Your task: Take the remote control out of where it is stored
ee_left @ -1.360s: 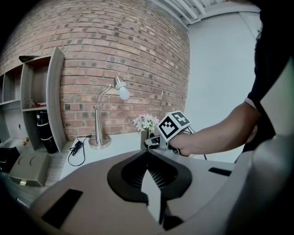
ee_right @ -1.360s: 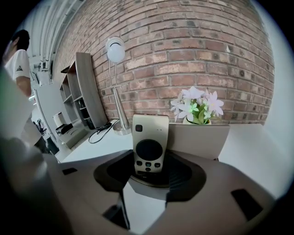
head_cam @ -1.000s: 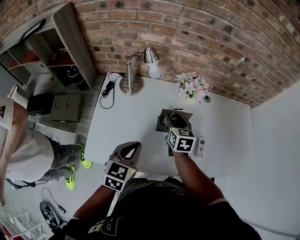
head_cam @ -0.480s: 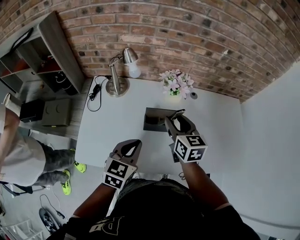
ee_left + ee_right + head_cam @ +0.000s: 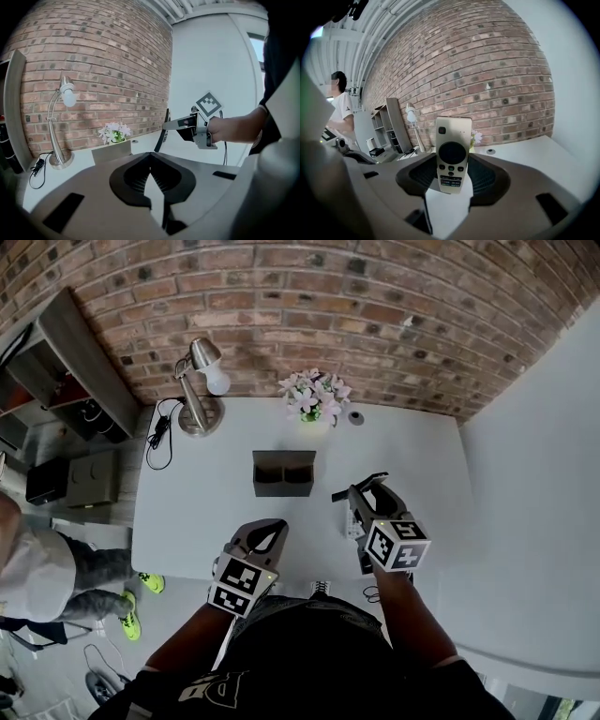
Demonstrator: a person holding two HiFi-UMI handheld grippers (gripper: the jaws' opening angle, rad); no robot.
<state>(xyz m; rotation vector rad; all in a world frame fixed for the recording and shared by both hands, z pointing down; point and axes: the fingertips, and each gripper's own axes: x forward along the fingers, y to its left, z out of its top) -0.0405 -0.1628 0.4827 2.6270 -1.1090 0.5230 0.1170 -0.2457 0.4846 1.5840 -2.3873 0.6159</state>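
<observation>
Remote [image 5: 451, 149] held btw right gripper [image 5: 451, 165] jaws, back unseen.

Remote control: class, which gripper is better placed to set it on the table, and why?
Right: the right gripper grips the remote control, clear of the holder; the left gripper is shut, empty.

No word, brand or number is coming through legibly anywhere. The remote control [image 5: 452, 154] is showing tiny button labels under its dark round pad, too small to read, and the cubes on the right gripper [image 5: 359, 495] and left gripper [image 5: 272, 524] are carrying only black-and-white square markers. Below the remote control in the head view, white print on the person's black shirt [image 5: 211, 692] is showing only partly, unreadable.
</observation>
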